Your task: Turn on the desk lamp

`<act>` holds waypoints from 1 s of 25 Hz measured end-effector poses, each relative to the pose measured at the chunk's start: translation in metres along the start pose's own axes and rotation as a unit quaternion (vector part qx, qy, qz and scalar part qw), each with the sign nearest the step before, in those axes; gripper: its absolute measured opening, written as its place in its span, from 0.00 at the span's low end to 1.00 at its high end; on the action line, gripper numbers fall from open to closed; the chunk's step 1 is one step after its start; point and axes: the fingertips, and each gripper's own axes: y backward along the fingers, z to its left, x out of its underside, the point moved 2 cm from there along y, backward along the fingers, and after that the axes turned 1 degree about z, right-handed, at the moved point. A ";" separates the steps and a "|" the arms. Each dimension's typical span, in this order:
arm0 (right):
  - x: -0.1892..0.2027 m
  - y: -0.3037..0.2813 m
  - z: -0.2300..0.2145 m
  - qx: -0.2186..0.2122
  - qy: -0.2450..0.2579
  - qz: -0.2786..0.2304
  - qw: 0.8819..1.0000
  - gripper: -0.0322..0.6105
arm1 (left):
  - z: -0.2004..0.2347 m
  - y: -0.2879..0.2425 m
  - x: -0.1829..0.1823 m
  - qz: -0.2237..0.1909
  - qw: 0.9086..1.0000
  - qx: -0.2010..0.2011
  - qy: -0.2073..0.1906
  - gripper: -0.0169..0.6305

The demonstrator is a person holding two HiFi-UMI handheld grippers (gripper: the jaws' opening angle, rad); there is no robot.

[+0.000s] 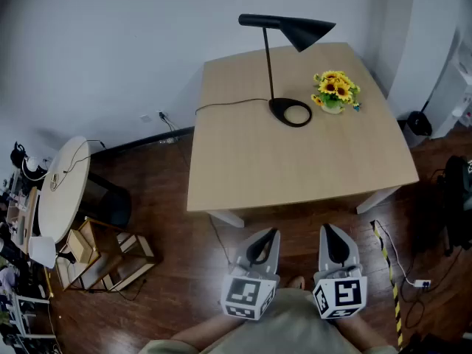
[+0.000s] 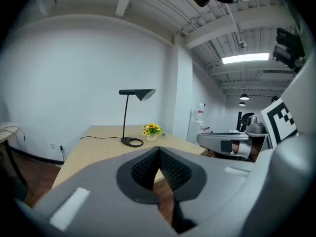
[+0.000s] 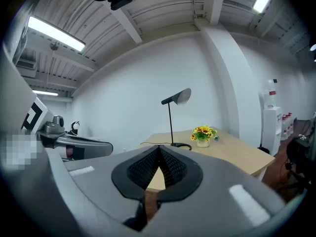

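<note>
A black desk lamp [image 1: 284,43] stands at the far side of a light wooden table [image 1: 251,168], with a thin stem, a cone shade pointing right and a round ring base [image 1: 290,112]. Its shade looks dark. It also shows in the left gripper view as the lamp [image 2: 131,117] and in the right gripper view as the lamp [image 3: 174,117]. My left gripper [image 1: 270,236] and right gripper [image 1: 329,232] hang side by side over the floor, short of the table's near edge. Both are shut with nothing between the jaws.
A small pot of yellow flowers [image 1: 335,91] sits right of the lamp base. The lamp's cord [image 1: 228,105] runs left across the table to a wall socket. A round white side table [image 1: 63,188] and wooden crates [image 1: 103,257] stand at left; cables lie on the floor at right.
</note>
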 end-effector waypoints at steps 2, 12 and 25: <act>-0.001 -0.013 0.002 0.006 0.000 0.002 1.000 0.05 | 0.013 -0.008 -0.002 0.001 1.000 0.002 0.002 0.02; -0.025 -0.089 0.040 0.026 0.021 -0.002 0.999 0.05 | 0.092 -0.045 -0.036 -0.014 1.000 0.021 -0.010 0.02; -0.043 -0.156 0.076 0.051 0.035 -0.002 0.998 0.05 | 0.170 -0.064 -0.057 -0.039 0.999 0.035 0.004 0.02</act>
